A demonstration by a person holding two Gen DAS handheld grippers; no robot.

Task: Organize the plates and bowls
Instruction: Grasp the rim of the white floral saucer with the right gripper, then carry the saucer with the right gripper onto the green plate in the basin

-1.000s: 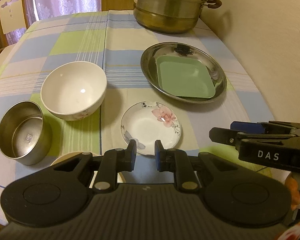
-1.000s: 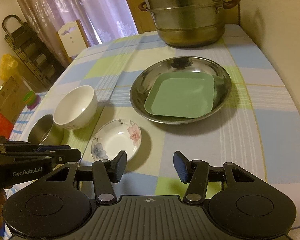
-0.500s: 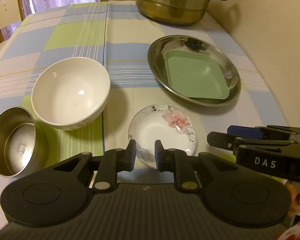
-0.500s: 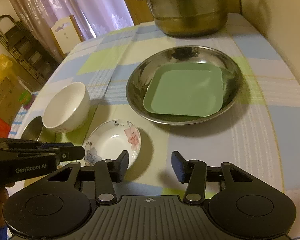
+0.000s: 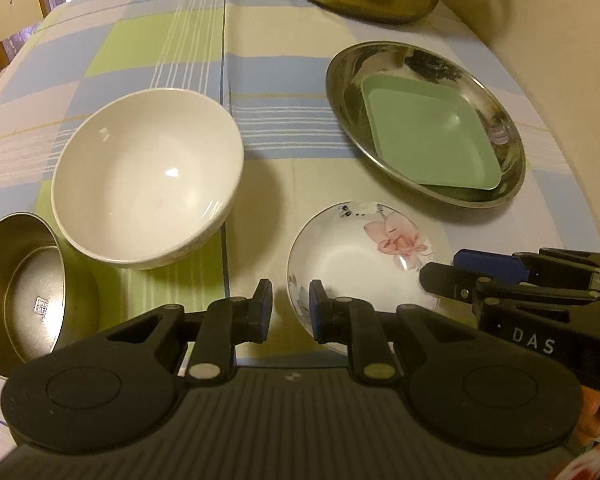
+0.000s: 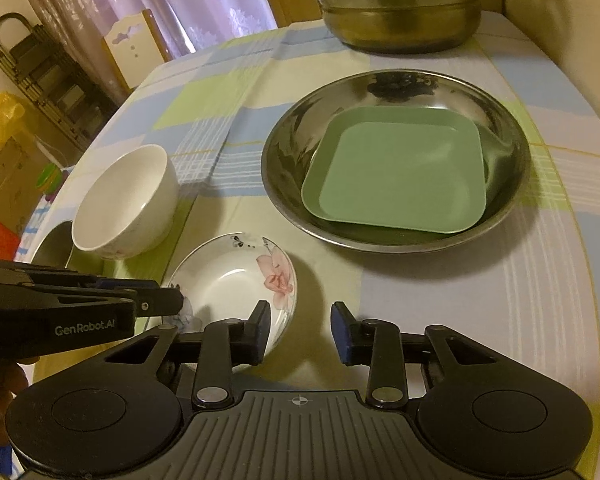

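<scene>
A small flowered saucer (image 5: 360, 256) lies on the checked tablecloth just ahead of both grippers; it also shows in the right wrist view (image 6: 236, 280). My left gripper (image 5: 290, 312) is open with a narrow gap at the saucer's near left rim. My right gripper (image 6: 298, 330) is open and empty, its left finger over the saucer's near right rim. A white bowl (image 5: 148, 184) sits to the left, a steel bowl (image 5: 24, 292) further left. A green square plate (image 6: 396, 178) lies inside a round steel dish (image 6: 284, 152).
A large steel steamer pot (image 6: 396, 4) stands at the table's far end. A wall runs along the right side. A chair (image 6: 134, 48) and a dark rack (image 6: 40, 72) stand beyond the table's left edge.
Both grippers have moved forward and down toward the flowered saucer, which now lies right at their fingertips. The right gripper's gap looks slightly wider. No dish has moved.
</scene>
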